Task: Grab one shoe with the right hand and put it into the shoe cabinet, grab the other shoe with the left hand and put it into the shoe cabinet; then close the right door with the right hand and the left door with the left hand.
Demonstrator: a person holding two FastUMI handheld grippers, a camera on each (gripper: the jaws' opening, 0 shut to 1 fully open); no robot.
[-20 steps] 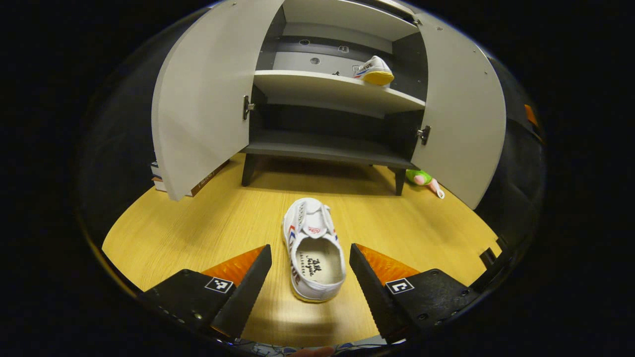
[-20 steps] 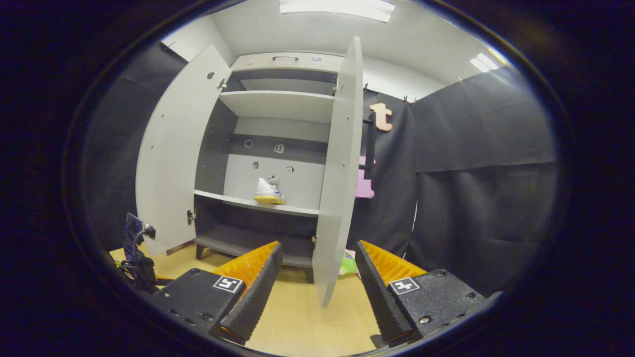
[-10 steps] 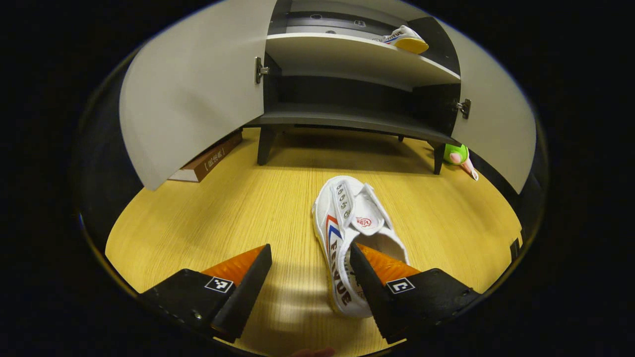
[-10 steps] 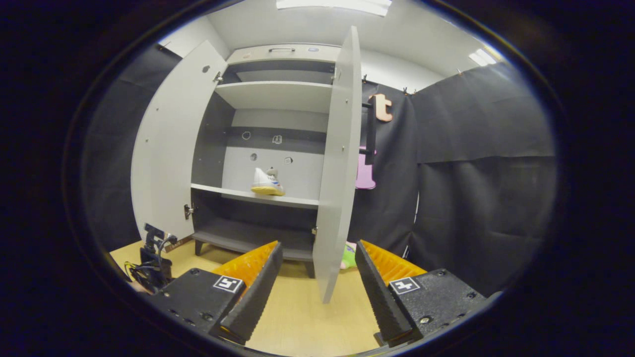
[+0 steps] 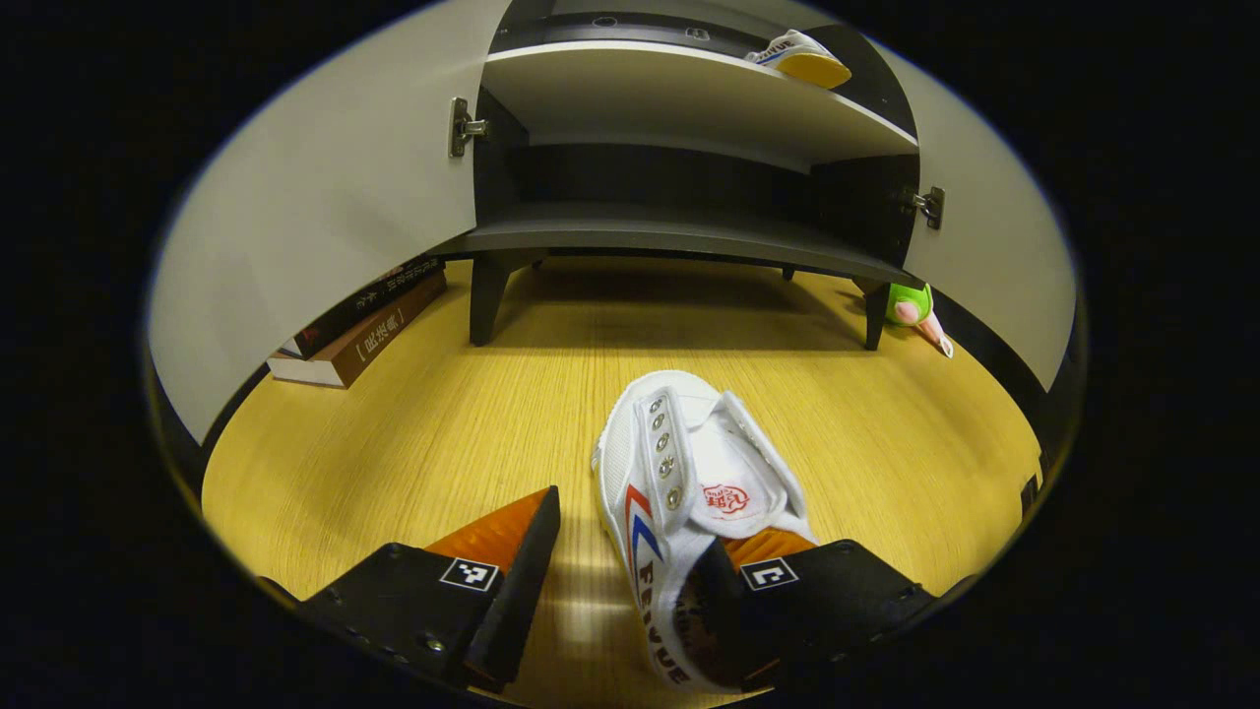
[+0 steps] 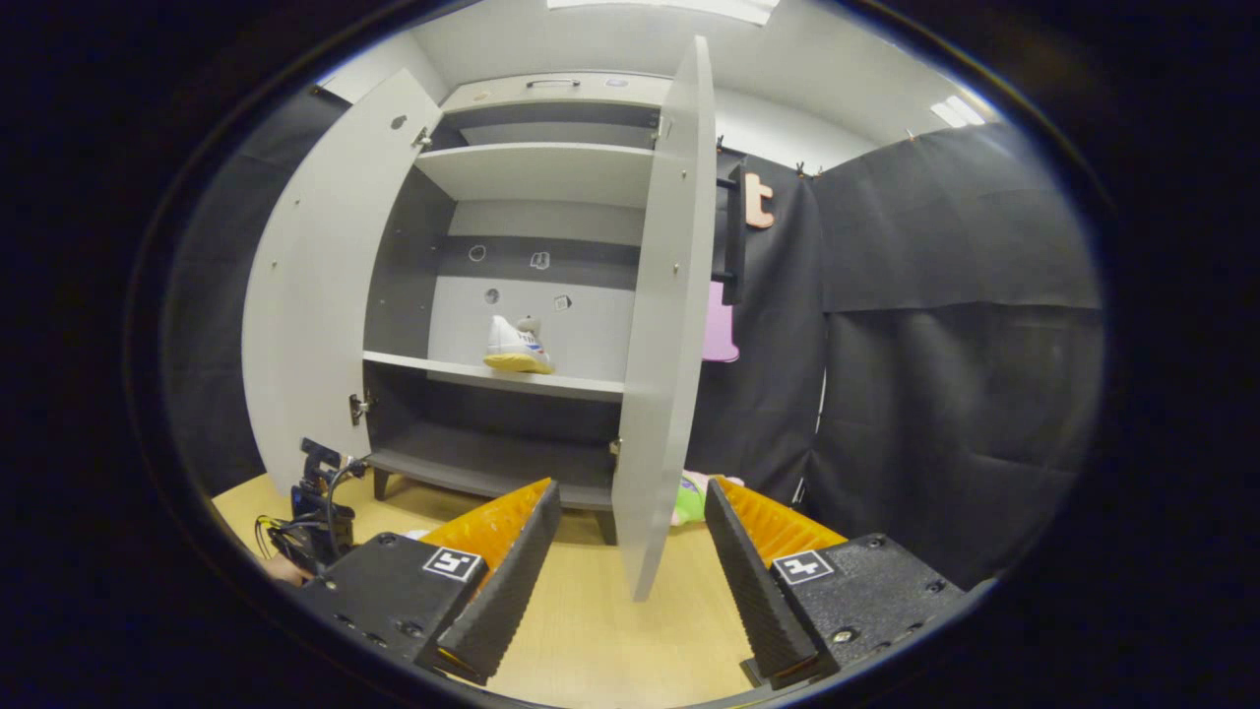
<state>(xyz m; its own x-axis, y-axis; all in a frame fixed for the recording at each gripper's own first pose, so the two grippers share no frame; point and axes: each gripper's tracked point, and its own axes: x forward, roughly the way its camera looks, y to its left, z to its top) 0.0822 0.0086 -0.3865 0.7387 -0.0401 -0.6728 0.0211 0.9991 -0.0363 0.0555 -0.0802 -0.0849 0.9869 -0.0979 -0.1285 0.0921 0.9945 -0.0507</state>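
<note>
A white shoe point(image 5: 689, 473) with red and blue stripes lies on the wooden floor point(image 5: 443, 433), toe toward the cabinet. My left gripper point(image 5: 630, 551) is open and low over the heel end. One finger sits inside the shoe's opening and the other is outside its left side wall. The second white shoe point(image 5: 799, 57), with a yellow sole, rests on the cabinet's middle shelf point(image 6: 517, 347). Both grey doors stand open, the left door point(image 5: 325, 207) and the right door point(image 6: 664, 325). My right gripper point(image 6: 630, 532) is held open and empty in front of the right door's edge.
Stacked books point(image 5: 354, 325) lie on the floor under the left door. A green and pink toy point(image 5: 911, 305) lies by the cabinet's right leg. A dark device with cables point(image 6: 315, 502) sits low at the left. Black cloth walls point(image 6: 935, 345) close the right side.
My left gripper moved forward and down onto the shoe, and one finger slipped into its opening. The right gripper stayed open and drifted slightly.
</note>
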